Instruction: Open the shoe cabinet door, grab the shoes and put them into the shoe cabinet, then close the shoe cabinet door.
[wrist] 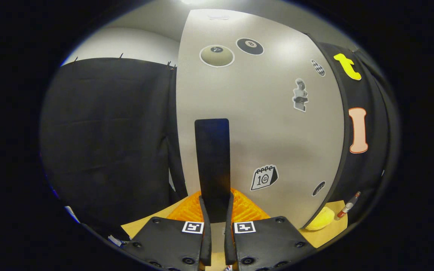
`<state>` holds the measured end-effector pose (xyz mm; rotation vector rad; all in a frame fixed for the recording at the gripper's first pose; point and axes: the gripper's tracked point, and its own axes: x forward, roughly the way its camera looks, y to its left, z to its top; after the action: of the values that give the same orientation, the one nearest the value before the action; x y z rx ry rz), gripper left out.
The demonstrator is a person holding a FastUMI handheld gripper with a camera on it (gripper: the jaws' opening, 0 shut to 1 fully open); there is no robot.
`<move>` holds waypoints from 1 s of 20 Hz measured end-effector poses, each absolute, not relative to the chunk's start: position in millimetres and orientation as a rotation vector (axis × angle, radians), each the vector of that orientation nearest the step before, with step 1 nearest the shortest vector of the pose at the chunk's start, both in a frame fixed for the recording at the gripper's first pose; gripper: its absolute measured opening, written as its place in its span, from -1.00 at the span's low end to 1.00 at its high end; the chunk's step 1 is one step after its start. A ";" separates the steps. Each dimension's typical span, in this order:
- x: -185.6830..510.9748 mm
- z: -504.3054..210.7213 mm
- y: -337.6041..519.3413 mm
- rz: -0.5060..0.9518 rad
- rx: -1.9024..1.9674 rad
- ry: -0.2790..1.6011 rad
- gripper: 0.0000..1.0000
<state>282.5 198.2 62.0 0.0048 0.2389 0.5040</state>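
The shoe cabinet door (277, 124) stands close ahead, a pale grey panel with several stickers on it. A black upright handle (212, 158) runs down its lower left part. My gripper (215, 206) is shut on the lower end of this handle, with one finger pressing on each side of it. A yellow rounded object (323, 218), possibly a shoe, peeks out past the door's lower right corner on the tan surface. I cannot tell whether the door is ajar.
Black cloth (107, 131) hangs to the left of the door and behind its right edge. A red-and-white pen-like item (348, 206) leans near the yellow object. A tan surface (145, 224) lies under the fingers.
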 end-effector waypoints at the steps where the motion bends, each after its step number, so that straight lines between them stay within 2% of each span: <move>1: 282.7 62.0 196.6 0.510 0.005 0.241 -0.70; 13: 283.7 64.2 183.2 0.536 0.038 0.264 -0.70; 20: 283.7 66.3 170.4 0.467 0.035 0.257 -0.71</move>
<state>283.7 170.4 66.3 0.0352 0.2573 0.4666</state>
